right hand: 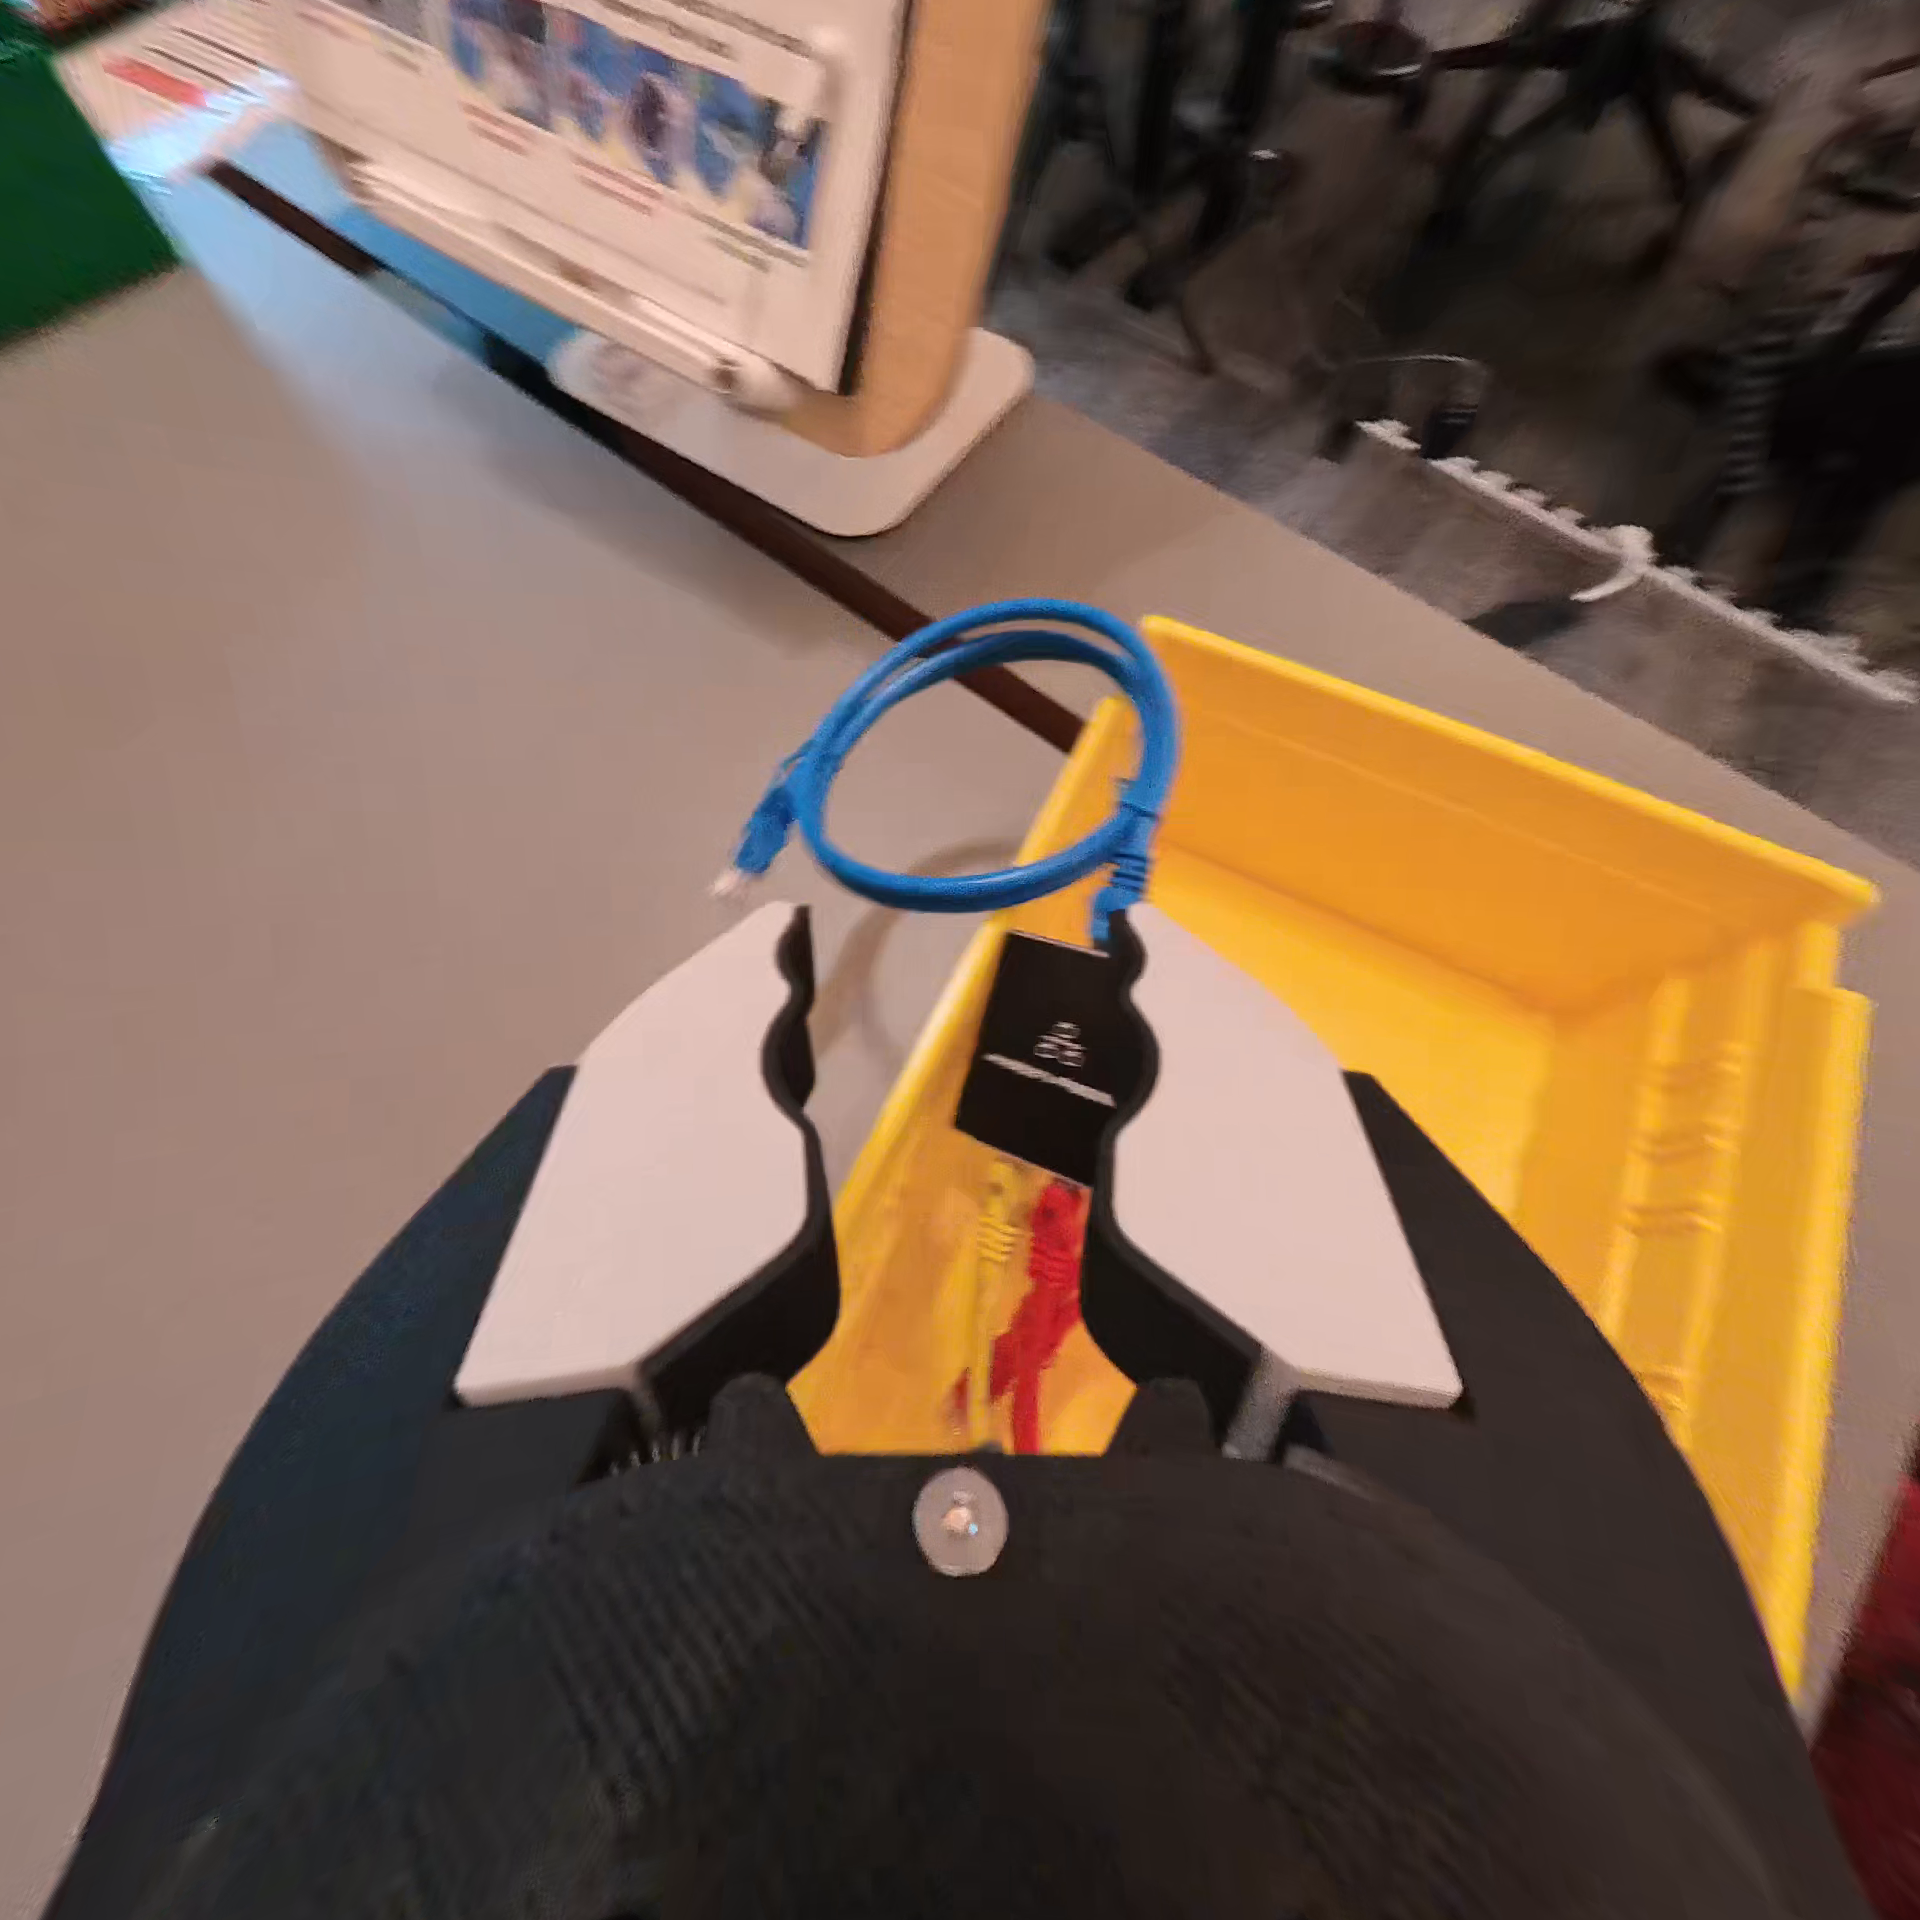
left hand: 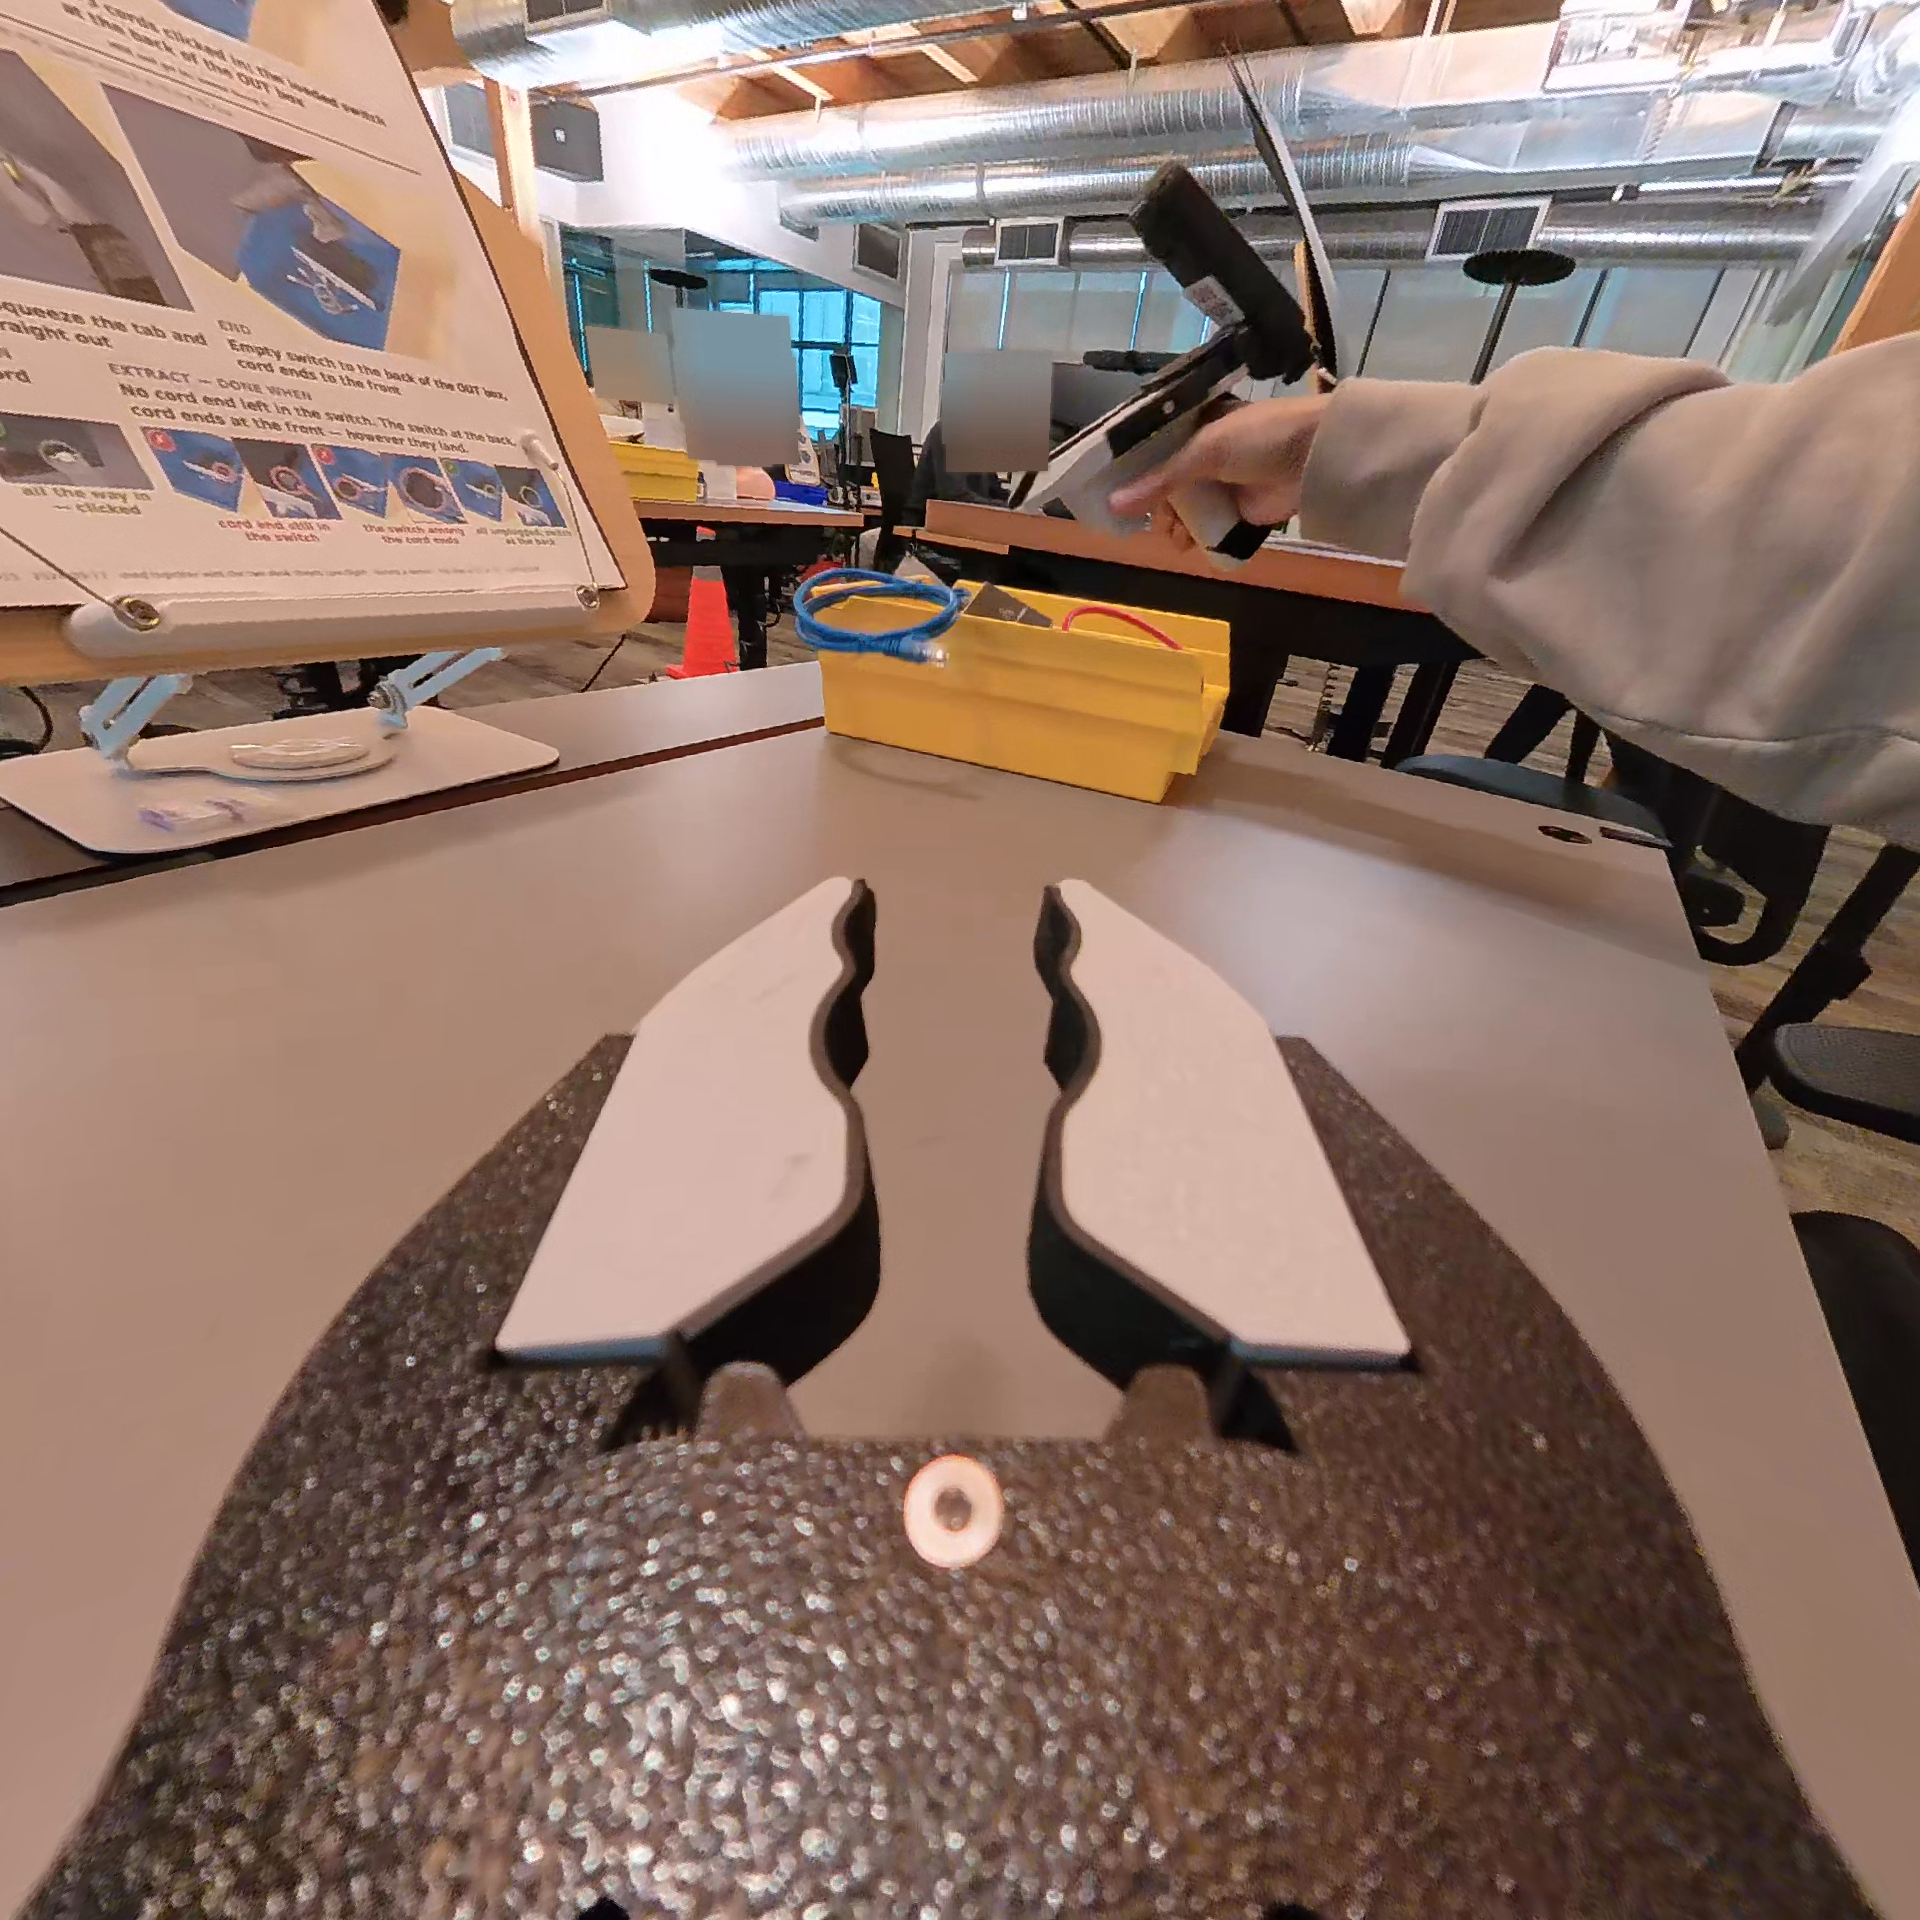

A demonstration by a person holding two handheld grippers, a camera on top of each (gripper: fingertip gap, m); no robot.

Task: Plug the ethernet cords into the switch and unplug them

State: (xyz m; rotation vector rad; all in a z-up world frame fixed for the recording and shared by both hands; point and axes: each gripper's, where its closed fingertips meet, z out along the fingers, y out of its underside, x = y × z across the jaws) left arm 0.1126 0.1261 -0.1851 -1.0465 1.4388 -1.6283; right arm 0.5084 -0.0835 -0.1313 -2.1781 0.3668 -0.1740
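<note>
Grey bench (left hand: 416, 1039); right gripper (right hand: 961, 925) fingers spread above yellow bin (right hand: 1558, 935); descend squarely, close on black switch (right hand: 1044, 1049). Left gripper (left hand: 951, 904) fingers apart, empty.

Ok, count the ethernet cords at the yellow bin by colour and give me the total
Blue cord: 1, looped over the yellow bin's rim and plugged into the black switch
Red cord: 1, inside the bin
Yellow cord: 1, inside the bin, blurred
Total: 3
</note>
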